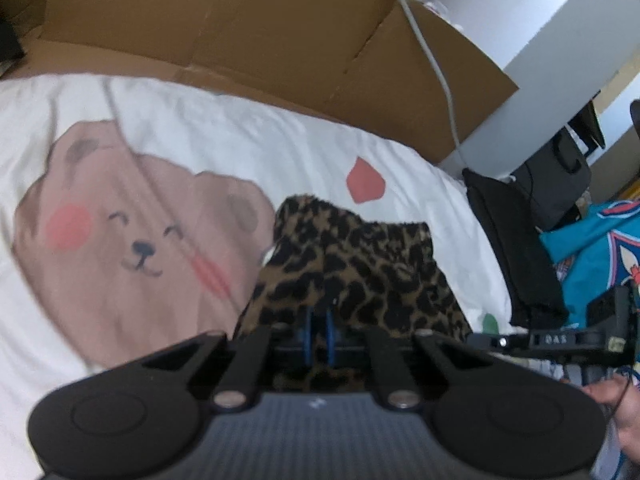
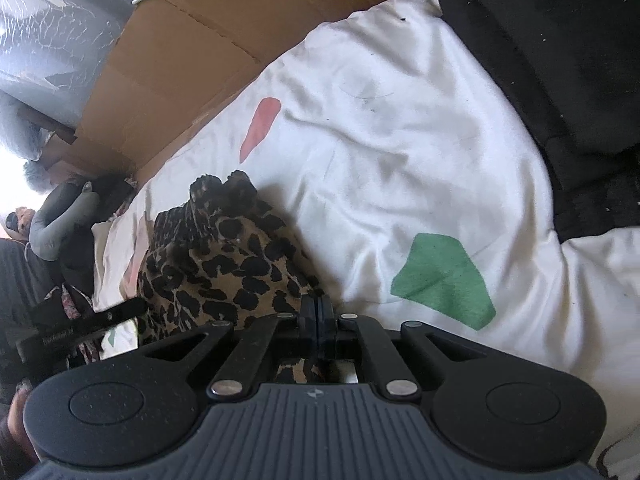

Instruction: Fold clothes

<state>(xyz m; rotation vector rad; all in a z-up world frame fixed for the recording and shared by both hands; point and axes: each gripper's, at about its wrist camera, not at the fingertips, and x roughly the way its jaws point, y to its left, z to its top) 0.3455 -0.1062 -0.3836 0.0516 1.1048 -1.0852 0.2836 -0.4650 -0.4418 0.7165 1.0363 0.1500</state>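
A leopard-print garment (image 1: 352,268) lies bunched on a white bed cover (image 1: 224,140) printed with a bear face. My left gripper (image 1: 319,320) is shut on the garment's near edge, its blue-edged fingers pinching the cloth. In the right wrist view the same leopard-print garment (image 2: 224,256) rises in a heap to the left, and my right gripper (image 2: 318,310) is shut on its near right edge, with cloth showing under the fingers. The right gripper's body (image 1: 560,338) shows at the right edge of the left wrist view, close beside the garment.
Flattened cardboard (image 1: 248,28) stands along the far side of the bed, with a white cable (image 1: 436,64) draped over it. A black garment (image 2: 560,64) lies at the bed's right end. A teal printed cloth (image 1: 592,256) and dark bags sit beyond it.
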